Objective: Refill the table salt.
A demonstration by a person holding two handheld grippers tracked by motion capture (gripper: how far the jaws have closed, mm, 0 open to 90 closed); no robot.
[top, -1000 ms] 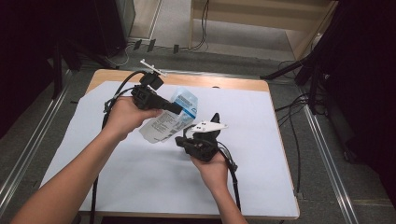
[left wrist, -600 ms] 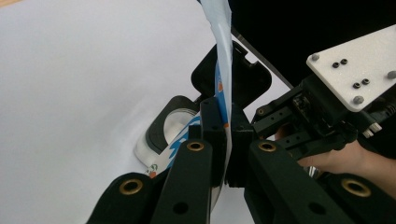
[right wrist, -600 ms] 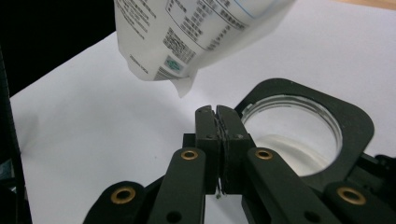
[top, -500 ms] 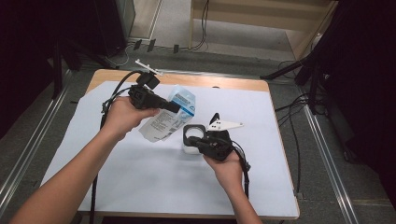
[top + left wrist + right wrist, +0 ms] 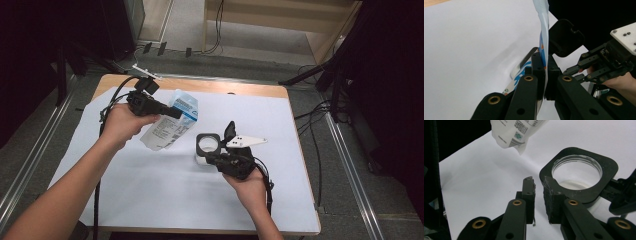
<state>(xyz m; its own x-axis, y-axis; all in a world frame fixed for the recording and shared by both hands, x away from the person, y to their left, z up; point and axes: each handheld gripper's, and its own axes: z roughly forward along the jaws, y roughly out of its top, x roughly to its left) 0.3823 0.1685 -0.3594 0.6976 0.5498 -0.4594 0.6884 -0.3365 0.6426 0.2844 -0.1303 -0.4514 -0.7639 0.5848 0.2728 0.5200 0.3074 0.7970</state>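
Left gripper view: left tongs (image 5: 543, 75) pinch pouch (image 5: 543, 30).

One tabletop (image 5: 280, 200) with one white sheet (image 5: 150, 190) over it. One plastic pouch (image 5: 172, 120). One black ring-shaped frame (image 5: 208, 144). Two claws: left claw (image 5: 172, 112), right claw (image 5: 212, 155). Two hands.

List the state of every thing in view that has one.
Pouch: lifted at one end, clamped in the left gripper.
Left gripper: shut on the pouch.
Right gripper: jaws slightly apart, just been opening, nothing between them.
Black-framed lens: beside the right gripper's jaw, over the white sheet.
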